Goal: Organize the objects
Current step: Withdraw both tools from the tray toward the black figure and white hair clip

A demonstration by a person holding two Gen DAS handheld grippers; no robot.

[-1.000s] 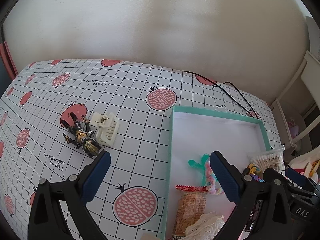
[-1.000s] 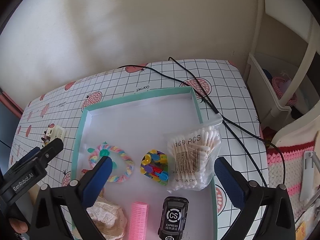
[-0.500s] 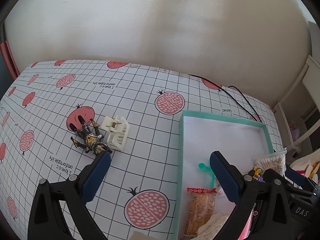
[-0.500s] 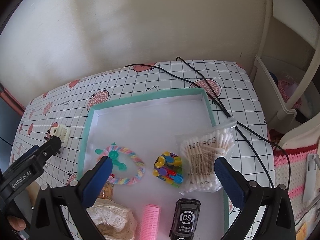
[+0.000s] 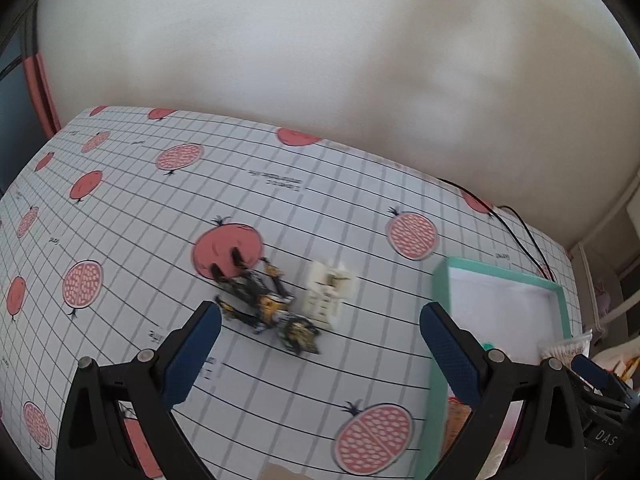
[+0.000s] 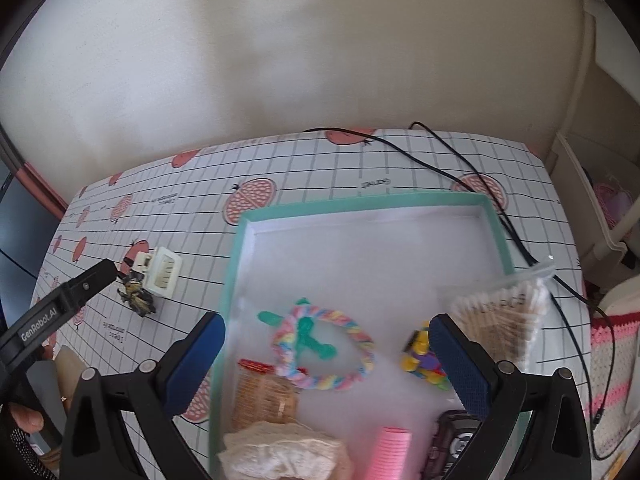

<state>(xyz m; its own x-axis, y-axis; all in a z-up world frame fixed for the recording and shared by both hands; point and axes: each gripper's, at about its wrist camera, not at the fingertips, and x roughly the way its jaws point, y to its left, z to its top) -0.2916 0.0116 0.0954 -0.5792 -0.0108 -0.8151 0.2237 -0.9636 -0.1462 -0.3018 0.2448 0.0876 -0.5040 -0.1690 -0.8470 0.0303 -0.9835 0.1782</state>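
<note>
The left gripper (image 5: 320,330) has swung leftward toward the toy figure (image 5: 266,308)

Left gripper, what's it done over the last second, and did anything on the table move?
The left gripper, open and empty, swung left away from the teal tray toward the toy figure and white clip. The right gripper stayed open over the tray. Nothing was grasped or moved.

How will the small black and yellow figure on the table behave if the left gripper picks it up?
The black and yellow figure lies flat with thin limbs sticking out, so it probably will not roll. Its spiky, uneven shape may twist between the fingers. It touches the white plastic clip, so closing the open left gripper may nudge that too.
</note>
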